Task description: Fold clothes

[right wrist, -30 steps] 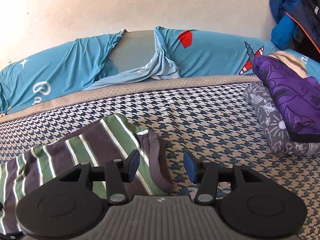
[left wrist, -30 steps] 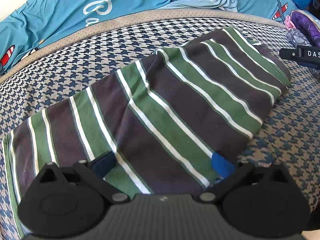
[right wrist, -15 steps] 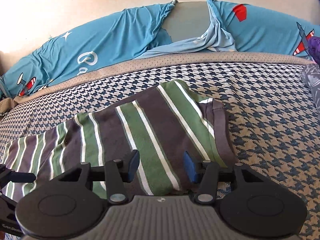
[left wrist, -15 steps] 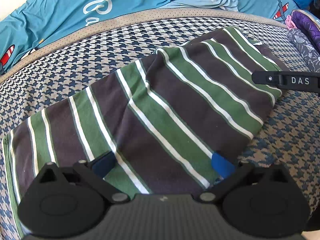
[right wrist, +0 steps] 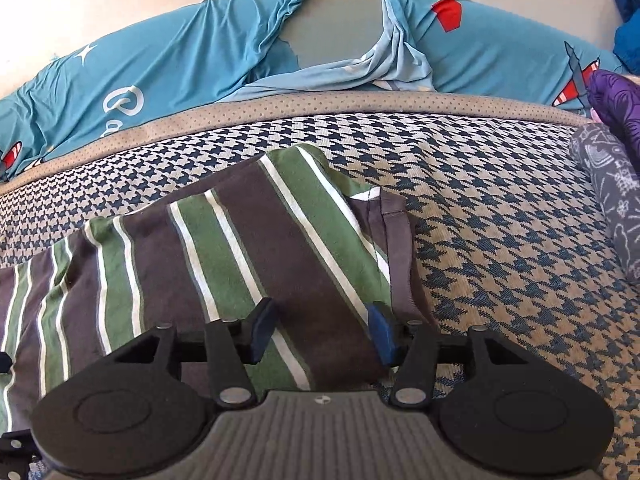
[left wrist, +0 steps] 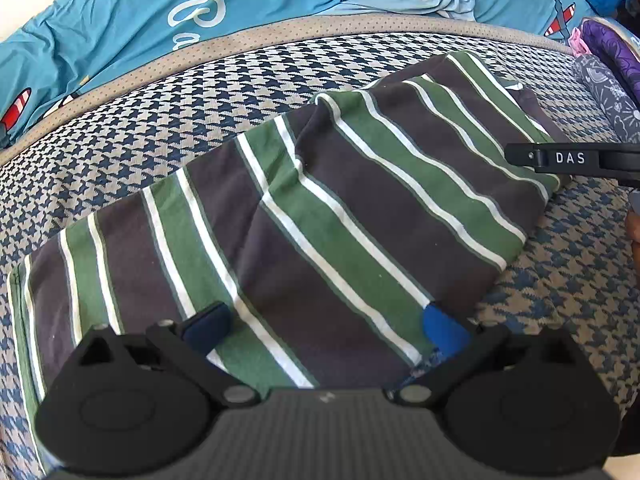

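Note:
A shirt with green, dark grey and white stripes (left wrist: 320,208) lies folded into a long band on the houndstooth bedcover (left wrist: 140,120). My left gripper (left wrist: 324,328) stands wide open over the shirt's near edge, its blue pads (left wrist: 444,330) resting on the cloth without pinching it. My right gripper (right wrist: 320,332) hovers low over the shirt's right end (right wrist: 280,240), beside the grey hem (right wrist: 400,256). Its jaws are opening, the striped cloth lies between the pads, and they do not press on it. One finger of the right gripper (left wrist: 572,158) reaches in over the shirt's far right edge.
Blue printed bedding (right wrist: 200,60) runs along the back by the wall. A purple folded garment (right wrist: 616,100) and a grey patterned one (right wrist: 616,200) lie at the right. Bare bedcover (right wrist: 500,240) stretches between them and the shirt. A hand (left wrist: 632,228) shows at the right edge.
My right gripper came down and swung left from the bare bedcover onto the shirt's right end, and its jaws spread a little wider. The left gripper and the shirt kept still.

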`<state>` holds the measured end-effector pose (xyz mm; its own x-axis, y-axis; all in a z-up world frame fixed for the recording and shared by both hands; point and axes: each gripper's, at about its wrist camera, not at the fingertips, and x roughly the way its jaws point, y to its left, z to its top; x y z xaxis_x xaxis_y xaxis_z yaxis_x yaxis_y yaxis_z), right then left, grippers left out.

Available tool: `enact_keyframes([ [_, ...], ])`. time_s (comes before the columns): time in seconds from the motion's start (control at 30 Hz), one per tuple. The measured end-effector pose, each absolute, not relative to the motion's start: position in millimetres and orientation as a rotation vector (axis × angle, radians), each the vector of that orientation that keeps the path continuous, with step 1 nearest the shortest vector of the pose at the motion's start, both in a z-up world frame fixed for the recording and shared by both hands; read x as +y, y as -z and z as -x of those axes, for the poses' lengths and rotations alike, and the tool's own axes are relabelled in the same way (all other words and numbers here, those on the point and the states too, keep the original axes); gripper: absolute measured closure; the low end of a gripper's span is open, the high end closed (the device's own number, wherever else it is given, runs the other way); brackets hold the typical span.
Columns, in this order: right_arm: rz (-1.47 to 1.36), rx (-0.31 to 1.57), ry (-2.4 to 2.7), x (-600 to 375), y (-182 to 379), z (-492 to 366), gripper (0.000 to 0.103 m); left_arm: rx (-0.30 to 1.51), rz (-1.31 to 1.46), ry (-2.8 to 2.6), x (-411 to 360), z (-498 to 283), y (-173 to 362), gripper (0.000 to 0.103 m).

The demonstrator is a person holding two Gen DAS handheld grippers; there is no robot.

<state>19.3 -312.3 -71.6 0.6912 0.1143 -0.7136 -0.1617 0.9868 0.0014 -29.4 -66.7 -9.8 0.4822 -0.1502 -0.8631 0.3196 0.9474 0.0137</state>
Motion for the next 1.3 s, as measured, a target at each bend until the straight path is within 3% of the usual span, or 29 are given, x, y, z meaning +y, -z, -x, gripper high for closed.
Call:
enact_keyframes([
  [0.97, 0.196, 0.706, -0.268, -263, 67, 44, 0.045, 1.034, -0.091, 0.171, -36, 62, 0, 0.0],
  [1.3, 0.219, 0.751, -0.225, -258, 71, 50, 0.034, 1.023, -0.114, 0.175, -32, 78, 4, 0.0],
])
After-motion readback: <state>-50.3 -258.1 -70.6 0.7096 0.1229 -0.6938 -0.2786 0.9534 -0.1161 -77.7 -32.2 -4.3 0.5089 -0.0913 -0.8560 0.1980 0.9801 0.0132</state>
